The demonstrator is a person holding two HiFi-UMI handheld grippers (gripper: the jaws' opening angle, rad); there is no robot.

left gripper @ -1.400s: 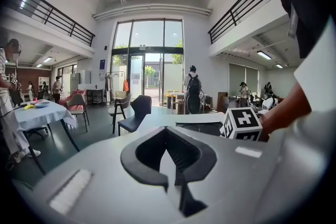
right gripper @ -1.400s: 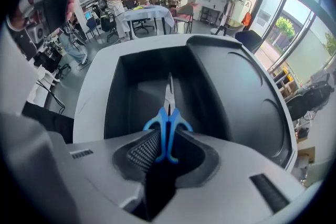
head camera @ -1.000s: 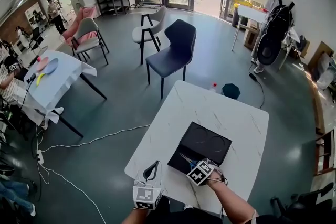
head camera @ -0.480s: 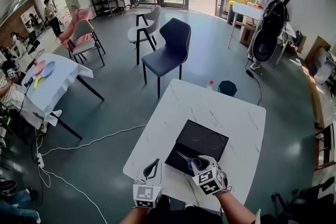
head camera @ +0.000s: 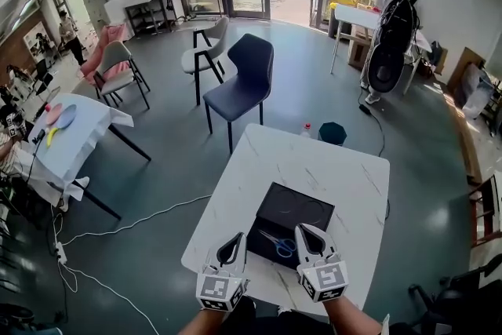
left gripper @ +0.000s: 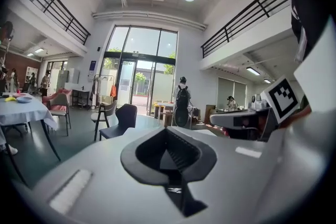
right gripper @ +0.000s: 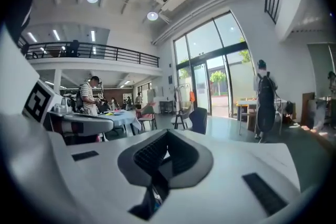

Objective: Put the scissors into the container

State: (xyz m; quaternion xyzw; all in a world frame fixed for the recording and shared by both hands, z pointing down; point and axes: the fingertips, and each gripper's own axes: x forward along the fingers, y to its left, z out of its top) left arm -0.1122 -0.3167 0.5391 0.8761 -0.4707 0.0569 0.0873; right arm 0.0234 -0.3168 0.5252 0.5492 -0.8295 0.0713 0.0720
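Fingers (right gripper: 151,153) of my right gripper (head camera: 308,235) closing up empty, left gripper (head camera: 232,245) pinched shut too, white table (head camera: 345,176), black container (head camera: 302,208) mid-table, right gripper pulled back nearward since earlier, scissors (head camera: 281,245) now lying free in the container's near end.

White table (head camera: 314,165), navy chair (head camera: 239,78), person wearing backpack (head camera: 390,27)

The left tongs (head camera: 232,244) and right tongs (head camera: 307,234) rest closed, parallel.

The table (head camera: 337,169) was left bare beyond the container (head camera: 310,208); its open top was unobstructed. Its near side was flanked by the left gripper (head camera: 235,238) and right gripper (head camera: 303,230).
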